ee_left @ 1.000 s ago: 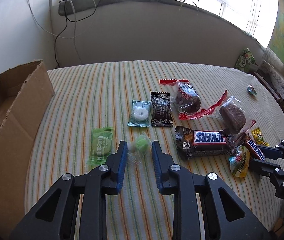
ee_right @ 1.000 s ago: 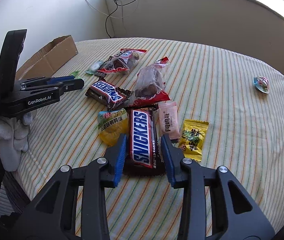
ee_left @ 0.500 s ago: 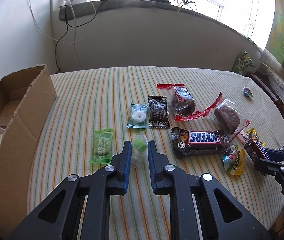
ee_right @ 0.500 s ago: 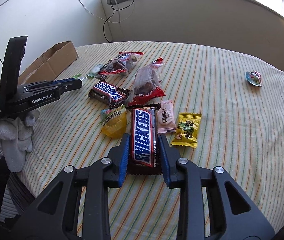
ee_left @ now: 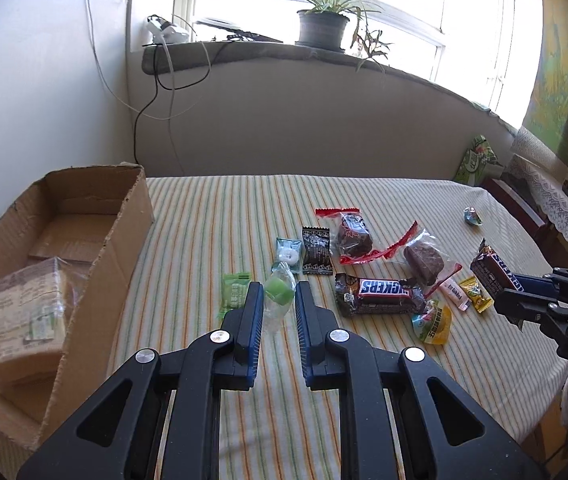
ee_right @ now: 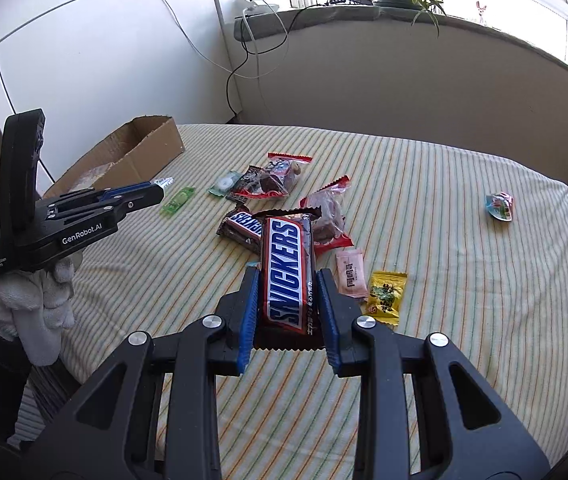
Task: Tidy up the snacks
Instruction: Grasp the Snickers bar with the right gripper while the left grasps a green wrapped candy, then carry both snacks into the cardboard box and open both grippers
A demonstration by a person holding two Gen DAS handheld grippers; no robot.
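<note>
Both claws lifted: left claw [ee_left: 279,304] pinching green candy [ee_left: 277,291], right claw [ee_right: 287,300] pinching Snickers bar [ee_right: 287,268]; cardboard box [ee_left: 95,248] left.

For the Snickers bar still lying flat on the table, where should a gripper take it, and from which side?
Grip the flat Snickers bar across its narrow width at mid-length, coming from above. Its long sides are mostly free, while a yellow packet and a clear-wrapped cake crowd its right end.

Held bar [ee_right: 288,276]: "SNICKERS"
Bar on table [ee_left: 378,289]: "SNICKERS", partly covered in the right wrist view
Left gripper [ee_right: 155,190] body: "GenRobot.AI"; "Data Acquisition System"
Right gripper [ee_left: 502,286] body: "DAS", cut off
</note>
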